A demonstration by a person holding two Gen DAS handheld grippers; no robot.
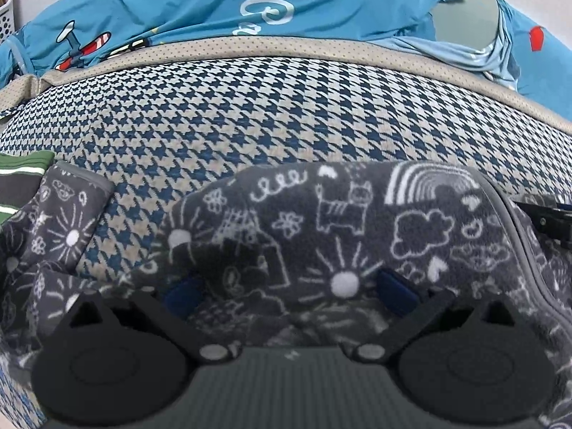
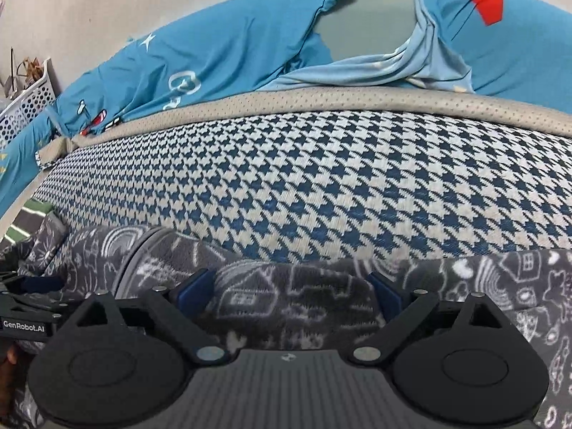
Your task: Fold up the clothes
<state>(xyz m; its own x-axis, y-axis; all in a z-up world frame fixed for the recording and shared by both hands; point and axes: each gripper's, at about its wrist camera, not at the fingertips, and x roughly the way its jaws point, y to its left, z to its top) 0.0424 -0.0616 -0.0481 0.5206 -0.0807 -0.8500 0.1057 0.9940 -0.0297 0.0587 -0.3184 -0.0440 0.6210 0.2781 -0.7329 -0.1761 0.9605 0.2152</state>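
A dark grey fleece garment (image 1: 343, 221) printed with white doodles lies bunched on the houndstooth mat (image 1: 250, 114). My left gripper (image 1: 289, 291) is open, its blue pads (image 1: 397, 293) wide apart, and a raised fold of the fleece sits between them. In the right wrist view the same fleece (image 2: 296, 293) fills the gap of my right gripper (image 2: 289, 293), which is also open, with its pads (image 2: 195, 291) pressed into the cloth. The left gripper's body (image 2: 25, 307) shows at the left edge there. The right gripper's tip (image 1: 550, 221) shows at the right edge of the left wrist view.
A blue printed sheet (image 2: 221, 53) is heaped behind the mat's beige border (image 2: 321, 103). A green and white striped garment (image 1: 21, 175) lies folded at the left. A white perforated basket (image 2: 25, 107) stands by the wall at far left.
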